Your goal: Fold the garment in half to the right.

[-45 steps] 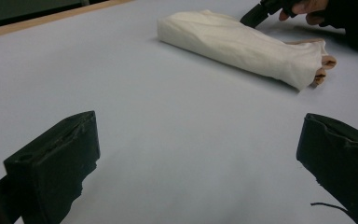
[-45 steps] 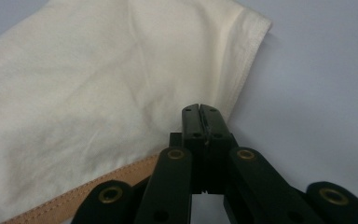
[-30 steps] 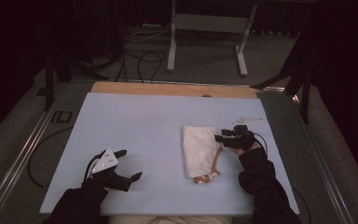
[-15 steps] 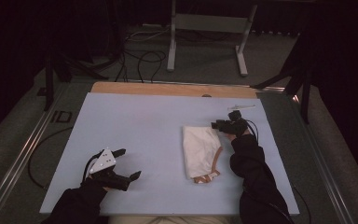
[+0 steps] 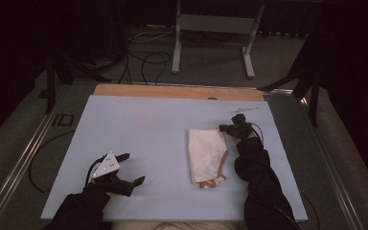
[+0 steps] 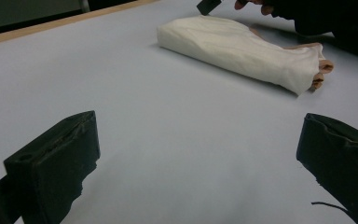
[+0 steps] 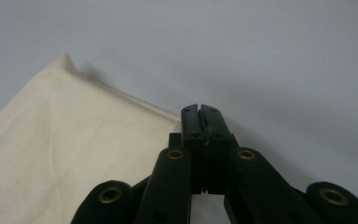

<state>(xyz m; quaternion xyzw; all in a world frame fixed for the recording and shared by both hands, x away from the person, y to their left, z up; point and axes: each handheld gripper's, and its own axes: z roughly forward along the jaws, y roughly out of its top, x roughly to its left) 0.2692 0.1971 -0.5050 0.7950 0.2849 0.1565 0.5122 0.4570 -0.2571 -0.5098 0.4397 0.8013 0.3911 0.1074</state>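
Observation:
A folded cream cloth [image 5: 206,153] with a tan strap at its near end lies right of centre on the pale blue board [image 5: 139,124]. My right gripper [image 5: 224,128] sits at the cloth's far right corner. Its jaws have just been closing and now stand together. In the right gripper view the shut jaws [image 7: 200,114] touch the cloth [image 7: 51,149] at its edge, and I see no fabric between them. My left gripper [image 5: 133,167] rests open near the front left, well apart from the cloth [image 6: 242,46], with bare board between its fingers [image 6: 56,158].
A wooden strip [image 5: 172,91] runs along the board's far edge. Beyond it on the floor stand a metal frame [image 5: 211,28] and loose cables [image 5: 143,57]. Grey ledges flank the board on both sides.
The right gripper has moved from the cloth's right edge to its far right corner, and its jaws have come together. The left gripper has stayed put.

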